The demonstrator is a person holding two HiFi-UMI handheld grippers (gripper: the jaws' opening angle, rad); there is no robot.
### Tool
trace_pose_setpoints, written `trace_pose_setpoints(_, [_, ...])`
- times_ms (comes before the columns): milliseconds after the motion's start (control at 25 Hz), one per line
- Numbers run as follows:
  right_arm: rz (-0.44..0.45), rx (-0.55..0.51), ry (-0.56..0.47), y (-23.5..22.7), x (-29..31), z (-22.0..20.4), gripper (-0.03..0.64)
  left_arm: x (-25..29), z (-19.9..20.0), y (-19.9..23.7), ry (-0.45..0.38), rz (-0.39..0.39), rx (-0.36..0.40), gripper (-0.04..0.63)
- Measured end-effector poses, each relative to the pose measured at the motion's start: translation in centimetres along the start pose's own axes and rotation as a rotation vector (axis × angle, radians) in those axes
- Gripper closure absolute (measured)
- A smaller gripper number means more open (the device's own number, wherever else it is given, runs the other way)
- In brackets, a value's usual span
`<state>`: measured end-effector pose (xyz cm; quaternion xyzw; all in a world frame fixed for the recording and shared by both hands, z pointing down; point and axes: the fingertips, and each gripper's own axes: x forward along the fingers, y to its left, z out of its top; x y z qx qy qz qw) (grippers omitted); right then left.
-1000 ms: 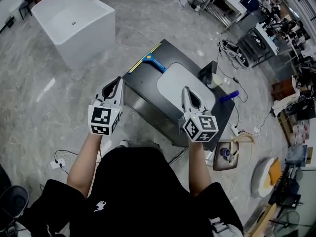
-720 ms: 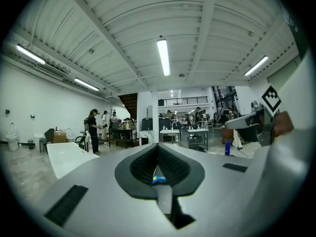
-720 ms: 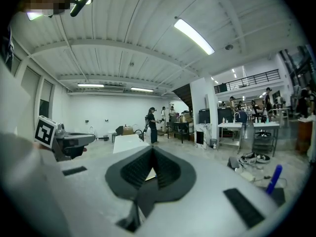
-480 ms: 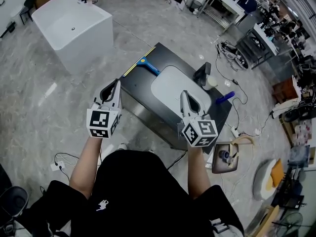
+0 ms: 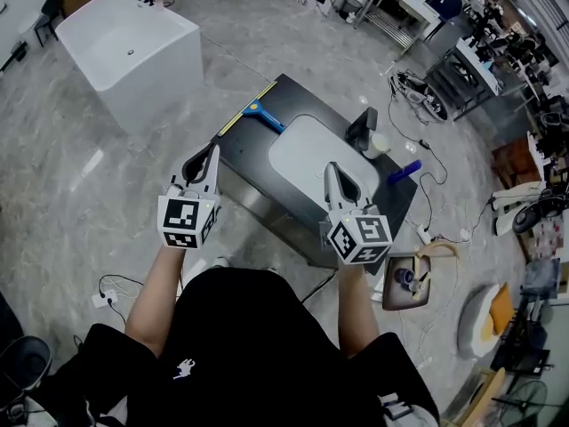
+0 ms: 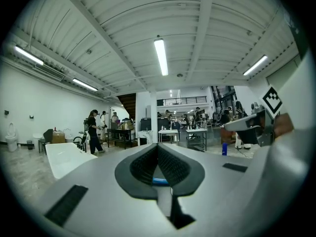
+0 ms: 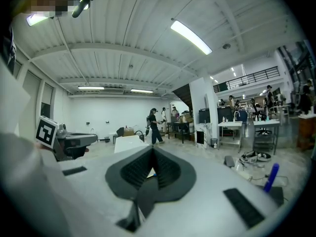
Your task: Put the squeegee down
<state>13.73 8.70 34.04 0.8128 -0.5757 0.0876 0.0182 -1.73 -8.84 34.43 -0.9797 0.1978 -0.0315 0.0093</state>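
Note:
The squeegee (image 5: 260, 111), with a blue handle and a yellow-edged blade, lies on the far left corner of the dark table (image 5: 242, 149). A sliver of its blue handle (image 6: 159, 181) shows past the left jaws. My left gripper (image 5: 212, 149) hangs at the table's near left edge, shut and empty, well short of the squeegee. My right gripper (image 5: 332, 169) hovers over the near rim of a pale oval basin (image 5: 307, 145), also shut with nothing in it. Both point level across the room, as the left gripper view (image 6: 158, 154) and right gripper view (image 7: 152, 159) show.
On the table's right end stand a dark box (image 5: 360, 124), a white cup (image 5: 380, 143) and a blue bottle (image 5: 404, 172). A white bathtub (image 5: 129, 38) stands on the floor at far left. Cables and a bin (image 5: 404, 283) lie right of the table. People stand far off.
Both grippers have drawn slightly back from the table toward the person, jaws staying shut. The squeegee has not moved.

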Motion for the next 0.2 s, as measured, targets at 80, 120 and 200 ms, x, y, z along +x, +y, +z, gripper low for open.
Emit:
trace_pose_setpoints(80, [-0.002,-0.002,0.001,0.08,0.14,0.05,0.615,0.08,0.01,0.11,0.002,-0.001,0.0,0.593])
trace_pose_setpoints(120, [-0.004,-0.004,0.002,0.11,0.24,0.09,0.615,0.13,0.02,0.2,0.005,-0.002,0.0,0.592])
trace_pose_setpoints(200, [-0.007,-0.007,0.004,0.14,0.46,0.19,0.615,0.26,0.05,0.41,0.009,-0.003,0.002,0.592])
